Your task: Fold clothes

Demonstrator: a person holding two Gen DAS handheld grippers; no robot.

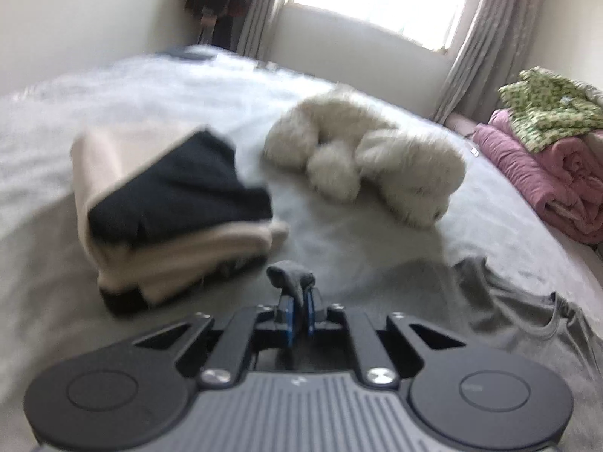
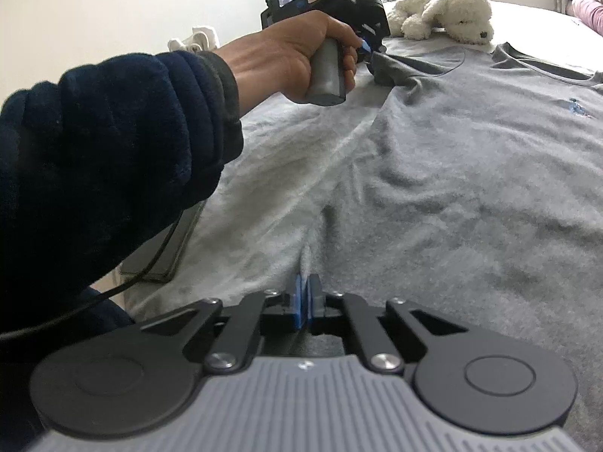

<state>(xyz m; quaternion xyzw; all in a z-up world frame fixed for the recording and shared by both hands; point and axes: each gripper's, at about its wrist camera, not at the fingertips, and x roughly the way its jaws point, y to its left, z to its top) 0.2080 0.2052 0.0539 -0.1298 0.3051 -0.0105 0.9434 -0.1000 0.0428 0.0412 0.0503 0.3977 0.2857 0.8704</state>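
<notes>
A grey T-shirt (image 2: 471, 143) lies spread flat on the bed, its neckline toward the far side. My left gripper (image 1: 297, 301) is shut on a bunched bit of the shirt's sleeve (image 1: 290, 271); the right wrist view shows that gripper (image 2: 371, 47) in a hand, pinching the sleeve end. My right gripper (image 2: 304, 293) is shut on the shirt's near edge, a pinched ridge of cloth rising from between its blue pads (image 2: 298, 301). In the left wrist view the shirt's neck and shoulder (image 1: 527, 320) lie to the right.
A folded stack of beige and black clothes (image 1: 169, 207) sits left of the left gripper. A white plush dog (image 1: 369, 158) lies beyond on the grey bed cover (image 1: 113, 94). Pink and green bedding (image 1: 546, 158) is piled at the right. A dark-sleeved arm (image 2: 113, 143) fills the left of the right wrist view.
</notes>
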